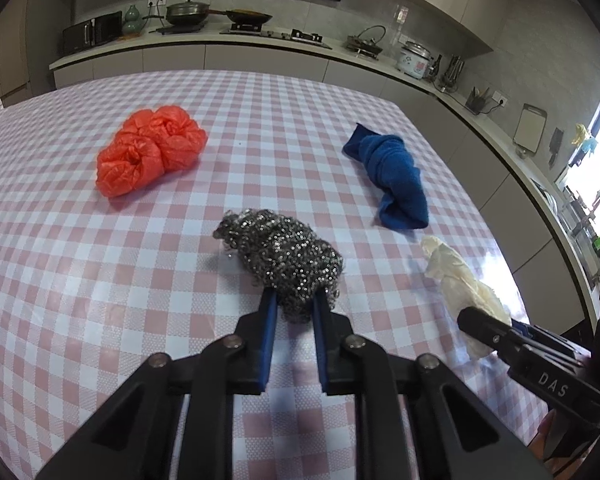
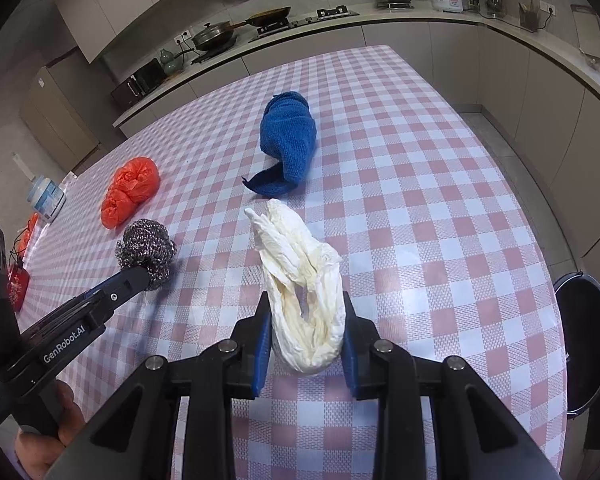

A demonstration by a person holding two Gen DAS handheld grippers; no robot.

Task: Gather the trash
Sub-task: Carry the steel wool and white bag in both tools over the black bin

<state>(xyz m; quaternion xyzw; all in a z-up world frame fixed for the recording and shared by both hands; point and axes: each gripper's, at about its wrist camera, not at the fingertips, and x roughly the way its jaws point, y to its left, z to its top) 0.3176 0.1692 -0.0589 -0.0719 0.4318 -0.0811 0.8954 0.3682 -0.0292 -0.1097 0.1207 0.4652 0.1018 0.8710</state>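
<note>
My left gripper [image 1: 294, 300] is shut on the near end of a steel wool scourer [image 1: 280, 256], which lies on the pink checked tablecloth [image 1: 100, 280]. The same gripper [image 2: 140, 272] and scourer [image 2: 148, 246] show at the left of the right wrist view. My right gripper [image 2: 306, 312] is shut on a crumpled cream-white plastic bag [image 2: 304, 280], whose far end rests on the cloth. That bag [image 1: 460, 276] and the right gripper [image 1: 484, 328] appear at the right of the left wrist view. A crumpled red plastic bag [image 1: 152, 148] [image 2: 130, 192] and a rolled blue cloth [image 1: 396, 176] [image 2: 288, 144] lie farther off.
A dark round bin [image 2: 588, 340] stands on the floor beyond the table's right edge. A white bottle [image 2: 46, 198] and red items [image 2: 18, 284] sit at the table's left end. A kitchen counter [image 1: 260, 42] with pots, a stove and a rice cooker [image 1: 414, 60] runs behind.
</note>
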